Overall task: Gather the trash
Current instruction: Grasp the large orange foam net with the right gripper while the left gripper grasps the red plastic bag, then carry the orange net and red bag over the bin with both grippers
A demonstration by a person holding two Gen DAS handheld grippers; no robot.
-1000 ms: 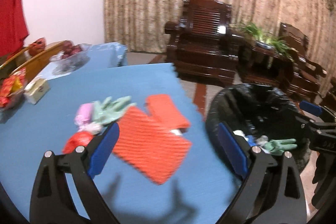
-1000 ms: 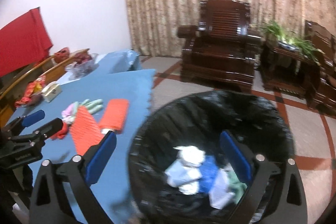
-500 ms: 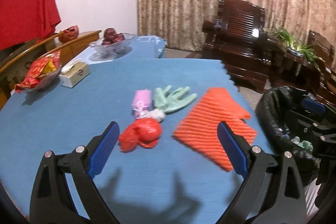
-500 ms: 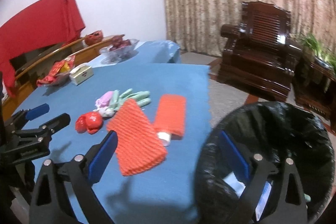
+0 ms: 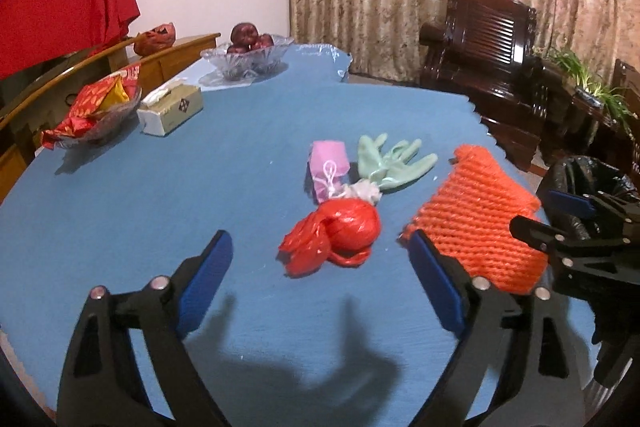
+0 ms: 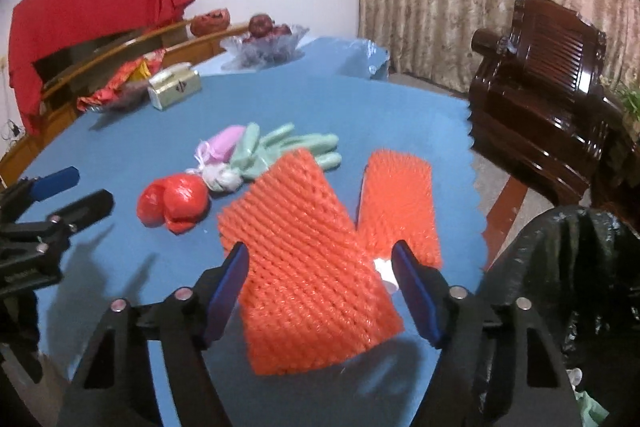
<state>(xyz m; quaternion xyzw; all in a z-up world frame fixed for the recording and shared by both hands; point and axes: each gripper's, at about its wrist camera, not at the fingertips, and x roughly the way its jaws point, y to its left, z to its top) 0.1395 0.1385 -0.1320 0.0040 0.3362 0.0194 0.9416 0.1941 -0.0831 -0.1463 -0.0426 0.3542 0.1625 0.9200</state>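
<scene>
tissue box (image 5: 170, 109) w/ diamond logo, text unreadable, blue table (image 5: 160, 195)

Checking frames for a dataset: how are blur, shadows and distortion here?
Left wrist: strong fisheye bending, dark corners, gripper shadows on the blue table, red bag fairly sharp. Right wrist: same bending, orange foam net soft at its near edge.
</scene>
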